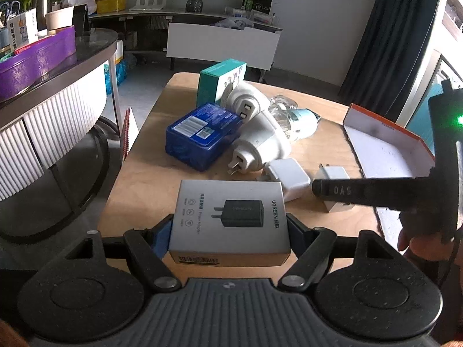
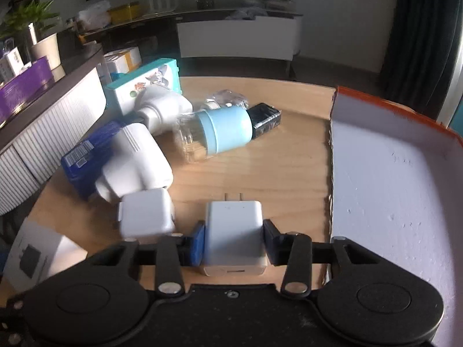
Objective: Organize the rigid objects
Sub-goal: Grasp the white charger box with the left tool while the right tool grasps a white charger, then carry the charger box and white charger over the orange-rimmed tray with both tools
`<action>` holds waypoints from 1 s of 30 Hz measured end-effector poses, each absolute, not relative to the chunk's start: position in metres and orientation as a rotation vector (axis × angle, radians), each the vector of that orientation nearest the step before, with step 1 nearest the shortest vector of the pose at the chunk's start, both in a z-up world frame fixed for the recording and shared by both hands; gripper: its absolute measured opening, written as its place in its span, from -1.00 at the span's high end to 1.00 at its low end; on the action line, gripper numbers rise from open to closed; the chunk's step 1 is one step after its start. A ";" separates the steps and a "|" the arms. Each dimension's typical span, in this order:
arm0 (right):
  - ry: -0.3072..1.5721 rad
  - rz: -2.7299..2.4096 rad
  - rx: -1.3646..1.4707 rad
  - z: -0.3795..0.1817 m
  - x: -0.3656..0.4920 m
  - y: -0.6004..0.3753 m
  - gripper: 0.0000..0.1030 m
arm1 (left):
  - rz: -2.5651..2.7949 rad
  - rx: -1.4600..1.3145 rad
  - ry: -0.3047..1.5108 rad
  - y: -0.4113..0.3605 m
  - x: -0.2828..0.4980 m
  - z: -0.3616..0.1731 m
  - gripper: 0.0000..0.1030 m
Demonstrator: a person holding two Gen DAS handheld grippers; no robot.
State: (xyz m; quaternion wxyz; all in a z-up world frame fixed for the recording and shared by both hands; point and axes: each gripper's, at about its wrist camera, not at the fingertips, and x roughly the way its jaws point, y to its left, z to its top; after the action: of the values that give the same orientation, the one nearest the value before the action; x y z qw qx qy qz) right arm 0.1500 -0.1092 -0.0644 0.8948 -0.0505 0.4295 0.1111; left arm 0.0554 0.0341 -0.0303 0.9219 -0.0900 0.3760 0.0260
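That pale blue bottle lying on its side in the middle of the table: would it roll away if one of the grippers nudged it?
Probably. The pale blue bottle looks round and lies on its side on the wooden table, so a sideways nudge may roll it. The white plug beside it might stop it. Its clear part looks smooth, perhaps slippery.

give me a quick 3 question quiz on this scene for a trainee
1. True or false: the left tool is shut on the grey adapter box.
2. What does the right tool grip? A) blue box B) white charger C) blue-capped jar
3. The orange-rimmed tray lies on which side of the right tool?

Key: 1 true; 2 B, the white charger; 3 right.
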 end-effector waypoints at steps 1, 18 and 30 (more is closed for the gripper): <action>0.891 0.230 -0.105 -0.064 0.150 -0.109 0.03 | 0.053 -0.186 0.772 0.034 0.056 -0.029 -0.53; 0.804 0.125 0.033 0.002 0.109 -0.199 0.03 | -0.020 -0.179 0.747 -0.003 0.077 -0.004 -0.53; 0.781 -0.021 0.101 0.013 0.104 -0.267 0.03 | -0.185 -0.077 0.755 -0.070 0.117 0.016 -0.52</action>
State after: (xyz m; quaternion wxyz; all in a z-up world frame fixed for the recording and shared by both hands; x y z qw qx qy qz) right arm 0.1039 -0.2668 0.0127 0.9234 0.0490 0.3806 -0.0100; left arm 0.1167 -0.0697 0.0163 0.9246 -0.0377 0.3681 -0.0904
